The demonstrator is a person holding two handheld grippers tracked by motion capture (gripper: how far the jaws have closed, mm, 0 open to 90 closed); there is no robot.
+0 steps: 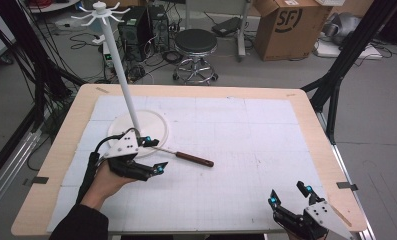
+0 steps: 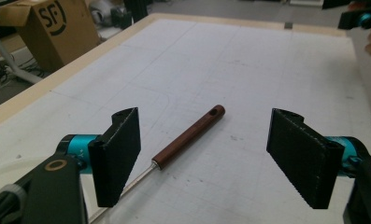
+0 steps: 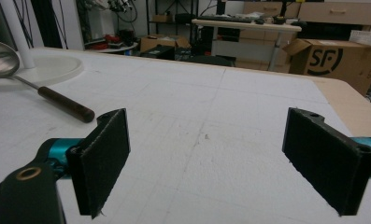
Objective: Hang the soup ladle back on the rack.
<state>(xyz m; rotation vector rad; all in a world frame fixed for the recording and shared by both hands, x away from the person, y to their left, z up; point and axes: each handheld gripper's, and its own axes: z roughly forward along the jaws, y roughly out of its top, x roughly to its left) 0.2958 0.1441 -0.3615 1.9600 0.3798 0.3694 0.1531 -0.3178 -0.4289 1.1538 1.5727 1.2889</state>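
On the floor beyond your table sits the biggest thing with writing on it, a brown cardboard box (image 1: 292, 27) printed with a dark "SF" in a ring; you can read the same mark in the left gripper view (image 2: 47, 28) and the right gripper view (image 3: 335, 58). The table (image 1: 316, 130) itself has a pale wooden rim and a white gridded mat (image 1: 246, 145) with no lettering you can read. At its far left stands a white rack (image 1: 121, 65), a tall pole rising tilted from a round base, with hooks at the top. The ladle (image 1: 186, 158) lies flat on the mat, its metal bowl on the rack's base and its brown wooden handle pointing right; the handle end has a small hole. Your left gripper (image 1: 153, 154) hovers just above the ladle's thin metal shaft, jaws spread wide on either side of it, not pressing on it. Your right gripper (image 1: 291, 195) is at the near right edge, well apart from the ladle, released and grasping nothing.
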